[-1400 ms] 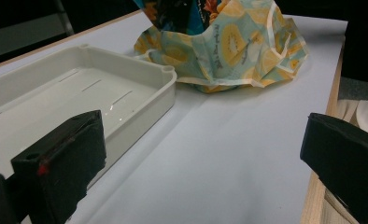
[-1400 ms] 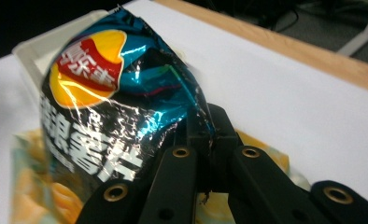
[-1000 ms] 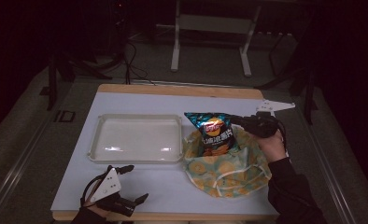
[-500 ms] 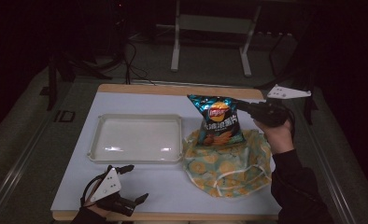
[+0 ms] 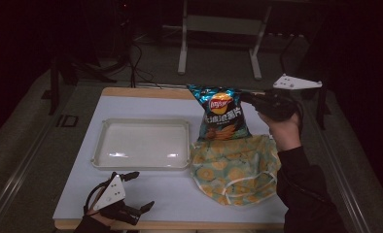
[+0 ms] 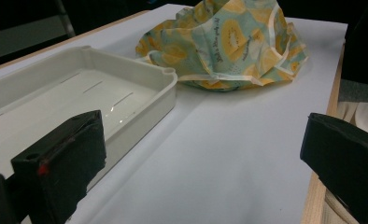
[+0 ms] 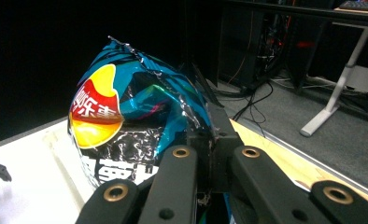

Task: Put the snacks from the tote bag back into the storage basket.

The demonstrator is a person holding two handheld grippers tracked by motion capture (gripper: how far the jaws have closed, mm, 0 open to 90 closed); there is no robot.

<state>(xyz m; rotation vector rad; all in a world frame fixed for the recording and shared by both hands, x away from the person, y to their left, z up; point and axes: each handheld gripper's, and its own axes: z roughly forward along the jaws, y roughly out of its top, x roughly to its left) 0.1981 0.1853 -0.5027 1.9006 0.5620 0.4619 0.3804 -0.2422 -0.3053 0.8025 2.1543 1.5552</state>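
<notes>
Chip bag [image 5: 222,113] lifted higher, right gripper [image 5: 250,98] clamping it

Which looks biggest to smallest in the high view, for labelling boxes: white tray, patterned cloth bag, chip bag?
1. White tray and patterned cloth bag: look alike in size, so unranked.
2. Chip bag, smallest, though lifted nearer the camera by the right hand-held gripper.

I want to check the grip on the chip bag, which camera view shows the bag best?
The high view: the whole chip bag hangs from the right gripper above the patterned cloth. The right gripper view shows its crinkled upper part close up, pinched at the edge.
</notes>
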